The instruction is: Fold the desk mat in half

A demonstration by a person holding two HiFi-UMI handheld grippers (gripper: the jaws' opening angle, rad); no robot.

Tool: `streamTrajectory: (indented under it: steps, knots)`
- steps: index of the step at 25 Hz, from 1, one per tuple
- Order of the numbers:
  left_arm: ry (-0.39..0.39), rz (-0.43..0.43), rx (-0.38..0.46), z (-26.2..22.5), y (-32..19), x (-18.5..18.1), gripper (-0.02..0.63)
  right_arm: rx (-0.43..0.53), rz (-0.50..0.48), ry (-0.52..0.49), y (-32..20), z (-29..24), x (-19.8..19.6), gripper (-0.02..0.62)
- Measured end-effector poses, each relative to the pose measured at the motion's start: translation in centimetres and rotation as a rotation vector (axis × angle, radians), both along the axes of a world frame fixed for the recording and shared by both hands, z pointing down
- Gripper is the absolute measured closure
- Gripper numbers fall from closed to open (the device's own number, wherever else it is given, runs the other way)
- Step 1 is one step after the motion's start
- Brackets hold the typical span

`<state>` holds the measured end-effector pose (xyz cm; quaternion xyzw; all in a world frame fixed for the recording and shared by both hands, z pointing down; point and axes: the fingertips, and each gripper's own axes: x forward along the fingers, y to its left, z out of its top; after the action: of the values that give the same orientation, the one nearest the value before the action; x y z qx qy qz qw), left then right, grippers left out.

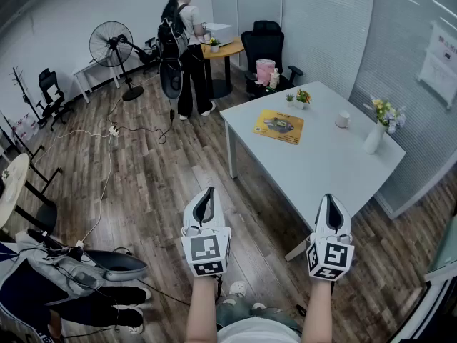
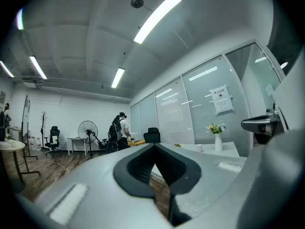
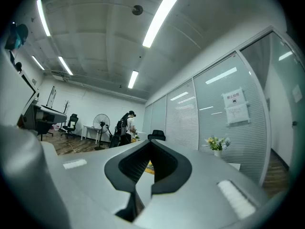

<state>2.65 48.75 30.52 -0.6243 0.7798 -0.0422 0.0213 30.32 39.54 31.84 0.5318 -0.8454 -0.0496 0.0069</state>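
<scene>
Task not begun. Desk mat (image 1: pixel 279 126) lies flat and unfolded on the desk (image 1: pixel 321 163). My left hand-held gripper (image 1: pixel 208 195) and right hand-held gripper (image 1: pixel 330 202) are clenched, empty, well apart from it. The approach, grasp and fold all remain.

mat (image 1: pixel 279 126): print too small to read; in right gripper view mostly behind jaws
notice (image 1: pixel 441 57): cut by rt edge, text illegible
seated person (image 1: pixel 50 291): cut by left + btm edges
round table (image 1: pixel 10 186): mostly off-frame, left
pink item (image 1: pixel 265 71): can't ID
</scene>
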Motion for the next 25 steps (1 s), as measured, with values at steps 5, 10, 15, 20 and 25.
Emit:
streamTrajectory:
  steps: [5, 10, 15, 20, 25]
  knots:
    - [0.0, 0.001, -0.002, 0.1, 0.3, -0.5, 0.604, -0.001, 0.006, 0.003, 0.2, 0.1, -0.2, 0.575]
    - [0.002, 0.003, -0.005, -0.2, -0.3, -1.2, 0.604, -0.009, 0.011, 0.006, -0.3, 0.0, -0.9, 0.575]
    - [0.009, 0.012, -0.003, 0.0, -1.0, -2.1, 0.604, -0.011, 0.015, 0.014, -0.9, 0.2, -1.8, 0.575]
    - [0.017, 0.026, 0.004, -0.1, -2.2, -3.3, 0.604, -0.004, 0.03, 0.006, -1.8, 0.0, -2.7, 0.575]
    - [0.033, 0.051, 0.015, -0.3, -4.4, -4.7, 0.57, -0.007, 0.043, -0.012, -3.3, 0.1, -3.9, 0.476]
